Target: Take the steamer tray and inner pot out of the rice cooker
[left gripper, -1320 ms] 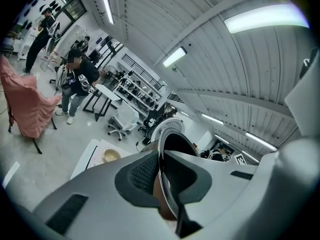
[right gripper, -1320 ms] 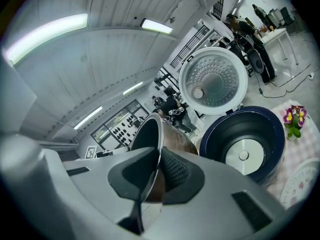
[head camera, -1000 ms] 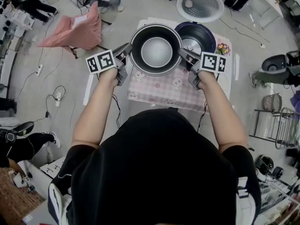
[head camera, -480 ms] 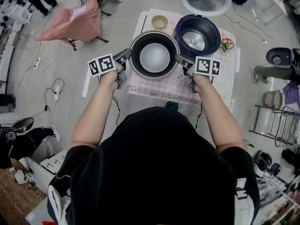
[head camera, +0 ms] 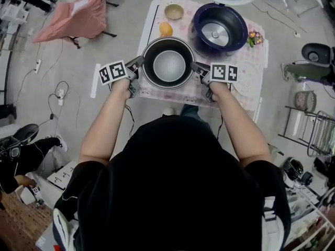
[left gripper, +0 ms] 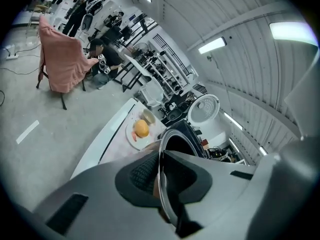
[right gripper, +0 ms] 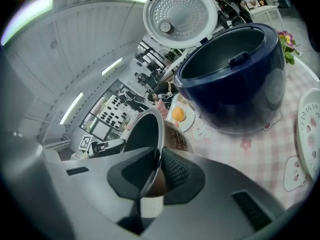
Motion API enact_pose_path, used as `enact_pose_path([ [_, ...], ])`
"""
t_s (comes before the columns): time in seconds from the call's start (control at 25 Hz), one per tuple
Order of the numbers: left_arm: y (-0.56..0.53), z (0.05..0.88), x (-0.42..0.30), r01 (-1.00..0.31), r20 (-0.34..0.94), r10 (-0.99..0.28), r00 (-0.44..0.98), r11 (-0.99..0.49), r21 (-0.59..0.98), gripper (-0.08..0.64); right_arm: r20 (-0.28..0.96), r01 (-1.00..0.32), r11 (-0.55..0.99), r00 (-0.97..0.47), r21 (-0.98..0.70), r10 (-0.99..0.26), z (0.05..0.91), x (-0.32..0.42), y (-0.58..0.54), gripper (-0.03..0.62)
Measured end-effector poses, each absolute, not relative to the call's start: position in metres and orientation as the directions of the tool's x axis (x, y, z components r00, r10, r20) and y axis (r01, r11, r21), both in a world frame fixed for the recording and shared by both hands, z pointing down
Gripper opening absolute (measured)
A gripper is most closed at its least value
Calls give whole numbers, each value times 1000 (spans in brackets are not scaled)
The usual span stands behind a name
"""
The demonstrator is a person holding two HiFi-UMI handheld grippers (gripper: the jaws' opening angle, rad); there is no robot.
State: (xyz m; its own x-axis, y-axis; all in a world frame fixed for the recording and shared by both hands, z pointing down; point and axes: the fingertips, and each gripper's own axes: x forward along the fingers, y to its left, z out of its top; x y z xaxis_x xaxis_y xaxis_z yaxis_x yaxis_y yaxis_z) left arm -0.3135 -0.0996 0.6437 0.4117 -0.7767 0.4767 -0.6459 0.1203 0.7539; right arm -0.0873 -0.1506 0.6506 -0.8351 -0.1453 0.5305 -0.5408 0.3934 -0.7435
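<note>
The inner pot (head camera: 168, 64) has sunk to the table's (head camera: 157, 14) near edge, with the left gripper (head camera: 139, 63) and right gripper (head camera: 197, 67) each clamped on its rim. Behind it stand the open rice cooker (head camera: 238, 24), an orange (head camera: 166, 29) and a bowl (head camera: 174, 11). The white disc (right gripper: 309, 129) to the right is perhaps the steamer tray.

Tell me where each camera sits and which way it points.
Head view: on the person's head, looking steeply down at the table; shows head, shoulders, arms, left gripper and right gripper holding the inner pot.
Left gripper view: rides the left gripper, looks along its jaws, shut on the pot's rim, toward the orange.
Right gripper view: rides the right gripper, looks along its jaws, shut on the opposite rim, toward the rice cooker.
Shared: both gripper views show pot and orange.
</note>
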Motion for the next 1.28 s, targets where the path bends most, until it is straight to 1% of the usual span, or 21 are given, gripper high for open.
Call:
enact_pose_path([
  [0.2, -96, 675, -315, -629, 503, -764, 405, 166, 760, 44, 567, -563, 380, -816, -734, -113, 683, -87, -145, 49],
  [0.52, -98, 704, -319, -636, 543, -749, 381, 214, 741, 46, 579, -569, 345, -811, -747, -82, 713, -89, -141, 51],
  [1.04, -104, 704, -323, -649, 539, -757, 369, 206, 733, 49, 557, -551, 341, -826, -762, -88, 716, -93, -142, 54],
  [1.28, -104, 704, -321, -678, 552, -750, 364, 193, 709, 54, 566, -551, 376, -820, -745, -80, 716, -92, -143, 63],
])
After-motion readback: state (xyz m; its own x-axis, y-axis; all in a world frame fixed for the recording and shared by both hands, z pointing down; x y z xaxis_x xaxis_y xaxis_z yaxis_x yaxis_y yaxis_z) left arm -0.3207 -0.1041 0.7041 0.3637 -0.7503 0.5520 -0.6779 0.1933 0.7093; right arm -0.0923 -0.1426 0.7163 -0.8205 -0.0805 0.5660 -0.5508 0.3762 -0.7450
